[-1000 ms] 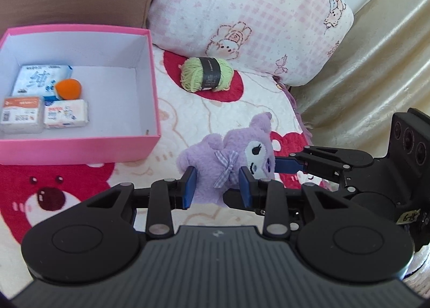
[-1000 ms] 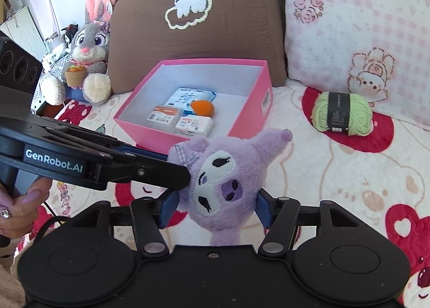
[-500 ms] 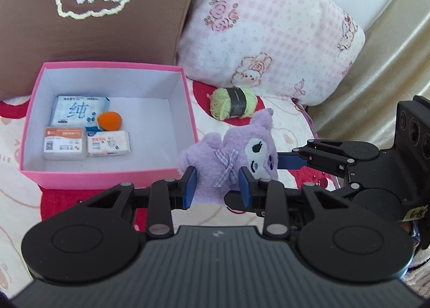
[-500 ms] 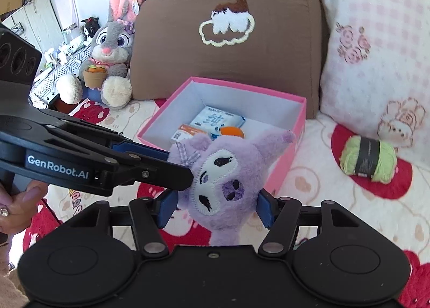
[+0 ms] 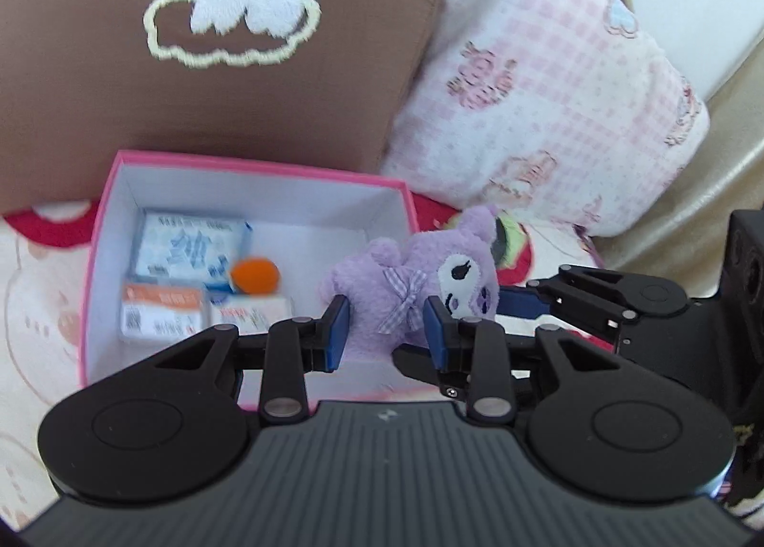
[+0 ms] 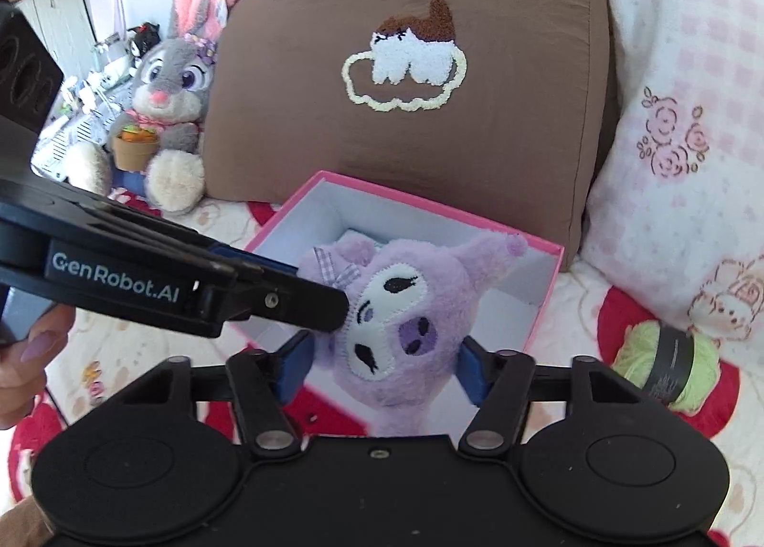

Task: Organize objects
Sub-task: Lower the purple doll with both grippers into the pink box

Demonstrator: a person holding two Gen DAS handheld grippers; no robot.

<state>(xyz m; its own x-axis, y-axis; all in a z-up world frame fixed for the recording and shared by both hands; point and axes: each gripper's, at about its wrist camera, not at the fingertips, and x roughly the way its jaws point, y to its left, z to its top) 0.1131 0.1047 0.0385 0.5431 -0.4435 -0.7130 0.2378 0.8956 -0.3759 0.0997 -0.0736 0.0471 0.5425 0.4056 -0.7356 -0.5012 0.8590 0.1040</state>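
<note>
A purple plush toy (image 5: pixel 410 289) with a white face and a checked bow hangs above the front right part of an open pink box (image 5: pixel 258 162). My left gripper (image 5: pixel 387 332) is shut on the toy's body. My right gripper (image 6: pixel 384 365) has the toy's head (image 6: pixel 396 308) between its blue pads, and its jaws are closing on it. In the box lie several tissue packs (image 5: pixel 191 251) and an orange ball (image 5: pixel 254 277). A green yarn ball (image 6: pixel 668 370) rests on the bedspread to the right of the box.
A brown pillow (image 6: pixel 406 117) and a pink checked pillow (image 5: pixel 549 107) stand behind the box. A grey rabbit plush (image 6: pixel 167 93) sits at the far left. A person's fingers (image 6: pixel 33 346) hold the left gripper's handle. The bedspread has red and cream prints.
Both grippers have carried the purple toy from the bedspread near the yarn leftward and slightly up, so it now hangs over the pink box. The yarn is left behind on the right.
</note>
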